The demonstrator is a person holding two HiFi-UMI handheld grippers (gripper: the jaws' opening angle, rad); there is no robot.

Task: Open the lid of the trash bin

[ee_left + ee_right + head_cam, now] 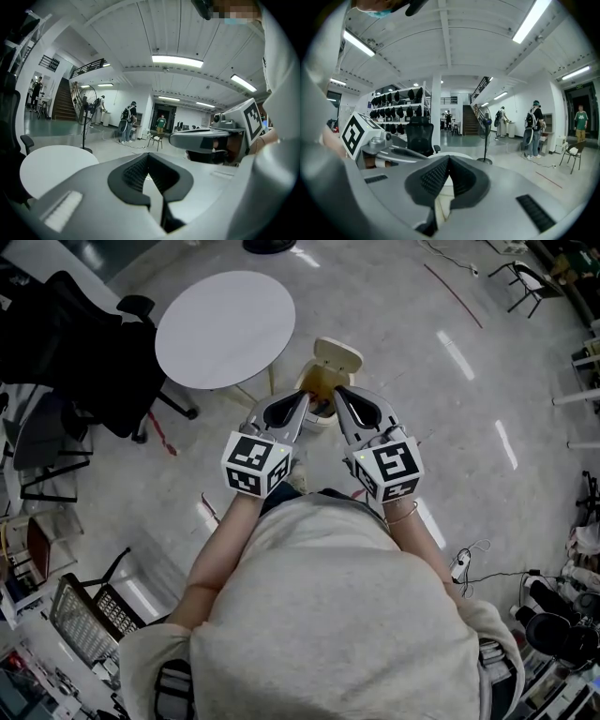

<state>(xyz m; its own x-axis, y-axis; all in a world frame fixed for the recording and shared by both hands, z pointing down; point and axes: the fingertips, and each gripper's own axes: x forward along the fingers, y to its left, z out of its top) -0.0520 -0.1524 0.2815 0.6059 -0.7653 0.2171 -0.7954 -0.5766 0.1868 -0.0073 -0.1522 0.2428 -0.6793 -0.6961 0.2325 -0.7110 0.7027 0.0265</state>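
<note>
In the head view a small pale trash bin (321, 395) stands on the floor just ahead of me. Its cream lid (337, 354) appears tilted up at the far side, with a brownish inside showing below it. My left gripper (305, 396) and right gripper (338, 390) are held side by side above the bin, partly hiding it. Both are shut with nothing between the jaws. The two gripper views look level across the room and do not show the bin. The left gripper (149, 155) sees the right one beside it; the right gripper (449, 157) sees the left.
A round white table (225, 329) stands close to the bin's left, with a black office chair (84, 352) beyond it. A wire basket (89, 615) sits at my lower left and cables (469, 563) lie at the right. People (126, 123) and a standing fan (86, 123) are far off.
</note>
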